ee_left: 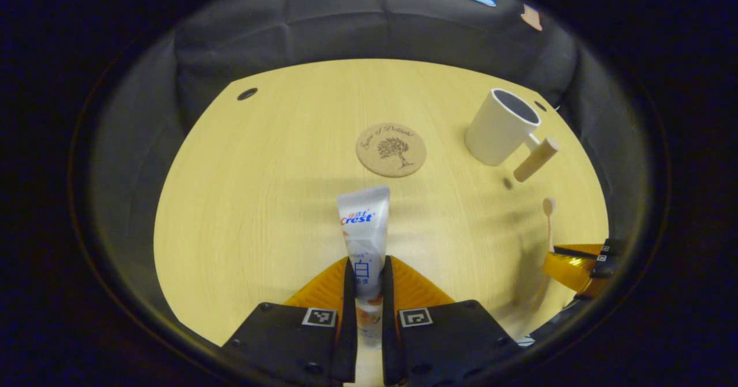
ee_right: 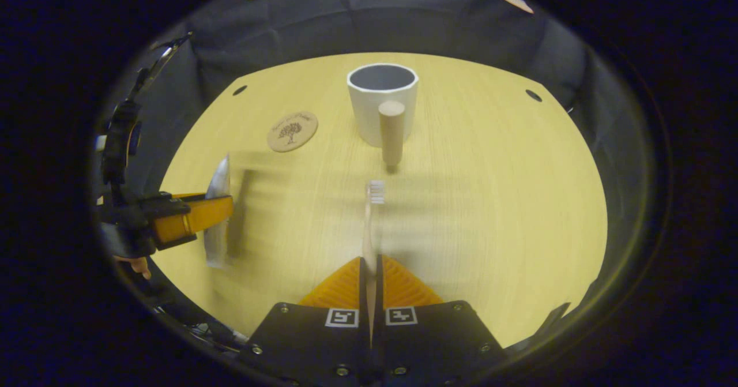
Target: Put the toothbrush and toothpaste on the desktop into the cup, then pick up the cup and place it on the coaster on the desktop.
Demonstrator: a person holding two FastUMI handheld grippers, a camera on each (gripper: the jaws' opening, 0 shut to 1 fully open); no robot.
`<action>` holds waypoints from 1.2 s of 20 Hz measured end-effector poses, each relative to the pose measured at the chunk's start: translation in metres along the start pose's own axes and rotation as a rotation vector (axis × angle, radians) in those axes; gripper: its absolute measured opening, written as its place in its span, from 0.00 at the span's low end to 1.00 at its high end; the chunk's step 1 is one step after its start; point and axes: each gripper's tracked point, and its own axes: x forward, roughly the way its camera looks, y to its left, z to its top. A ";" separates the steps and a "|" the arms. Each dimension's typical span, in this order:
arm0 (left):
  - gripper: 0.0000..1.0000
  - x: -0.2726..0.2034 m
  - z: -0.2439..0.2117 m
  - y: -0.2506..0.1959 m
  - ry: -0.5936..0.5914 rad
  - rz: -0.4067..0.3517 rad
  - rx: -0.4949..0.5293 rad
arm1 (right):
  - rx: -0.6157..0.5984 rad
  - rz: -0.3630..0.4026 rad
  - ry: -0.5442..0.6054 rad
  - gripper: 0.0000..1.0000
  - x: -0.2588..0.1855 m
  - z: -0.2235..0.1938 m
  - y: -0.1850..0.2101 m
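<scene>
Left claw (ee_left: pixel 366 271) clamped on toothpaste tube (ee_left: pixel 364 231), both fingers pressing its sides, tube raised above surface (ee_left: pixel 259 202), crimped end pointing forward. Right claw (ee_right: pixel 369 271) closed on toothbrush (ee_right: pixel 371 220) handle, bristle head forward toward cup (ee_right: pixel 382 101). Cup upright on surface, wooden handle (ee_right: pixel 391 130) facing right claw. Cork coaster (ee_left: pixel 391 149) flat on surface, left of cup, apart from it. In right gripper view, left claw with tube at left edge.
</scene>
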 end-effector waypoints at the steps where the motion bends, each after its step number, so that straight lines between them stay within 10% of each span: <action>1: 0.25 -0.002 0.005 -0.003 -0.028 -0.010 -0.006 | -0.018 -0.001 -0.031 0.02 -0.002 0.003 0.002; 24: 0.25 -0.103 0.187 -0.033 -0.691 -0.122 -0.024 | -0.161 -0.028 -0.812 0.02 -0.068 0.198 0.023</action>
